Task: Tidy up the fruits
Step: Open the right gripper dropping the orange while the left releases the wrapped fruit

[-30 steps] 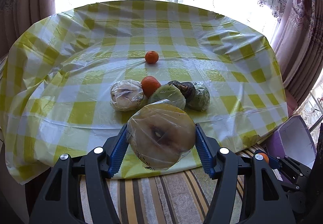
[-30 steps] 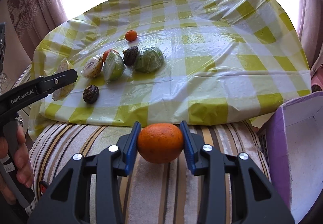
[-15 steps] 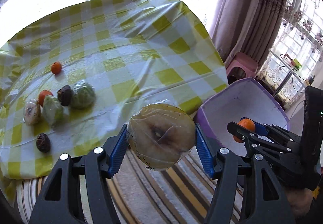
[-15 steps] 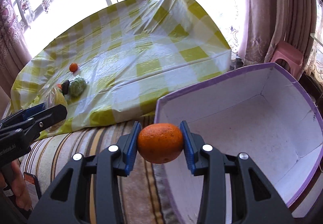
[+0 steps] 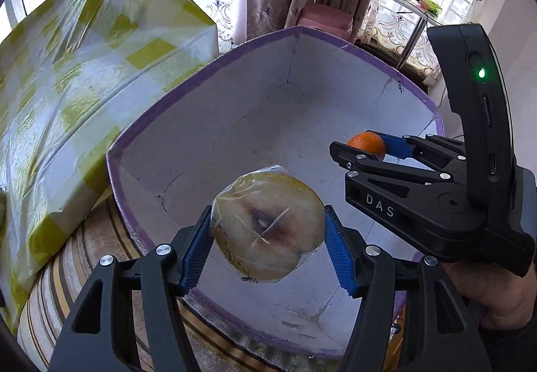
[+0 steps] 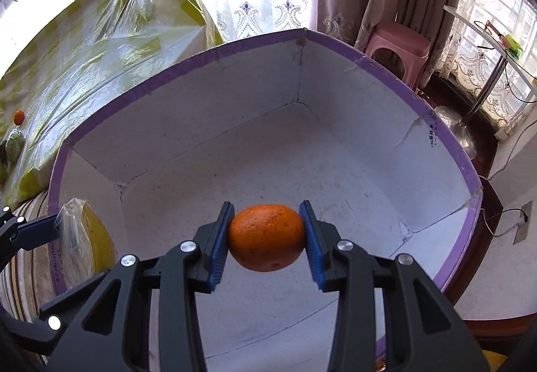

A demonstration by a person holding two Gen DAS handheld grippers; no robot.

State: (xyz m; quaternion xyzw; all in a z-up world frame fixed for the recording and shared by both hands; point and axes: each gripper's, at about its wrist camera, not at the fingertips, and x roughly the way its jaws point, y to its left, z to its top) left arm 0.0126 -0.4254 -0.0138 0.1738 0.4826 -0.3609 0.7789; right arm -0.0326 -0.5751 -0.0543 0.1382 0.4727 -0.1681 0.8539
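Observation:
My left gripper (image 5: 268, 231) is shut on a plastic-wrapped half fruit (image 5: 266, 226), pale yellow with a brown core, held above the near edge of a purple-rimmed white box (image 5: 201, 76). My right gripper (image 6: 266, 232) is shut on an orange (image 6: 266, 232) and holds it over the inside of the same box (image 6: 335, 46). The right gripper and its orange (image 5: 367, 142) also show at the right of the left wrist view. The wrapped fruit (image 6: 80, 237) shows at the left edge of the right wrist view. The box has nothing in it.
A table with a yellow-checked cloth (image 5: 67, 70) stands left of the box, with a small orange (image 6: 18, 116) and wrapped fruits (image 6: 13, 147) on it. A striped cushion (image 5: 67, 288) lies below. A pink stool (image 6: 399, 46), curtains and a glass side table (image 6: 486, 30) stand behind.
Both grippers have swung right from the table to the box, each still holding its fruit. The box now fills both views.

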